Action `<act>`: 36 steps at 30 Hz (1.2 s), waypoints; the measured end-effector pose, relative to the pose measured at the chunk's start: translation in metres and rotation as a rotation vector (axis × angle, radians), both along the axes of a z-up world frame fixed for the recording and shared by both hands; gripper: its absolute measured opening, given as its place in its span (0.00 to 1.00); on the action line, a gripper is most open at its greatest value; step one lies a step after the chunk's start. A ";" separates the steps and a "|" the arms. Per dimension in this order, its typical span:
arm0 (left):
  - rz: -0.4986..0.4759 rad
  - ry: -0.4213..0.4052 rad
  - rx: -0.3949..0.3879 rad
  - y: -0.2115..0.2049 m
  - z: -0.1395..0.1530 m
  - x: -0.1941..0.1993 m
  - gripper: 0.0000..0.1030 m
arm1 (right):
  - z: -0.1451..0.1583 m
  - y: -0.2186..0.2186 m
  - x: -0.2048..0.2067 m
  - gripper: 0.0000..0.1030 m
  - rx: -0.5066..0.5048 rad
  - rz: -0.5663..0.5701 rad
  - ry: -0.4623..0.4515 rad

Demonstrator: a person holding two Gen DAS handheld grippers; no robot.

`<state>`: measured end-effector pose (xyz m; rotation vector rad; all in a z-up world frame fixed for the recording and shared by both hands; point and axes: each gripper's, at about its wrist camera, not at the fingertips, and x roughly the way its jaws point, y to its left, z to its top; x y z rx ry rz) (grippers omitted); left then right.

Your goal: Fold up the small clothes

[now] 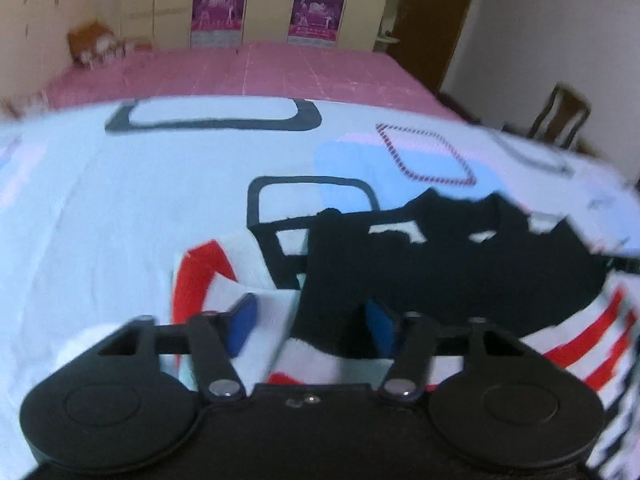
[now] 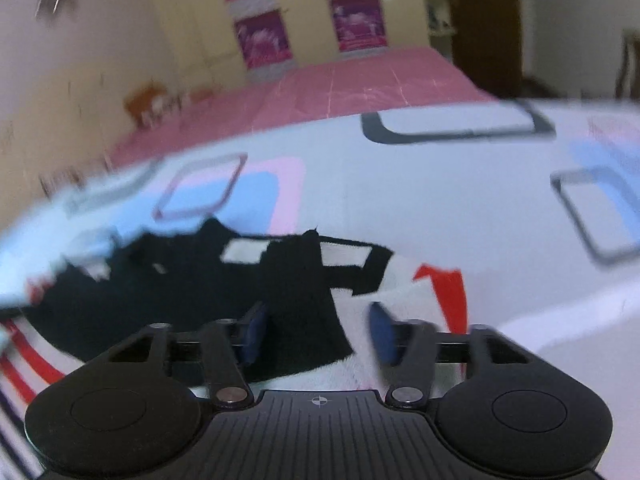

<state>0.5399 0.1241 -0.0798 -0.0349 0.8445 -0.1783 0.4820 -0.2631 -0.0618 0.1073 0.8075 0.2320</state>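
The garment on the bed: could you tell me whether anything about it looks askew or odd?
The garment lies rumpled rather than flat: its far black edge is jagged and uneven, with the bedspread showing through gaps. Both left tongs and right tongs are open over it. Motion blur hides finer detail.

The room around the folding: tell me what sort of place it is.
Most likely a bedroom at home. The work surface is a bed with a pink sheet under a white patterned quilt, cream wardrobe doors stand behind it, and a wooden chair sits beside.

bed | white patterned sheet | black-white-red garment on it
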 end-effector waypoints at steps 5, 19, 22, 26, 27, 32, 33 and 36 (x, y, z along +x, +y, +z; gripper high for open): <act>0.046 -0.124 -0.052 0.009 0.011 -0.010 0.04 | 0.004 0.010 -0.005 0.02 -0.127 0.024 -0.084; 0.000 -0.214 -0.056 -0.029 0.033 -0.027 0.80 | 0.018 0.030 -0.025 0.69 -0.073 -0.012 -0.151; -0.139 -0.189 -0.059 -0.077 0.028 -0.026 0.76 | 0.010 0.077 -0.022 0.51 -0.078 0.115 -0.101; -0.171 -0.146 -0.031 -0.095 0.011 -0.021 0.76 | -0.009 0.121 -0.024 0.51 -0.141 0.217 -0.081; -0.153 -0.137 -0.005 -0.088 0.006 -0.021 0.76 | -0.015 0.122 -0.022 0.51 -0.150 0.222 -0.072; -0.044 -0.143 0.038 -0.024 -0.008 -0.039 0.79 | -0.018 0.054 -0.025 0.51 -0.148 0.061 -0.055; -0.057 -0.142 0.035 -0.021 -0.007 -0.042 0.79 | -0.019 0.039 -0.029 0.51 -0.149 0.027 -0.063; -0.059 -0.141 0.095 -0.033 -0.001 -0.041 0.78 | -0.017 0.032 -0.035 0.51 -0.168 0.032 -0.074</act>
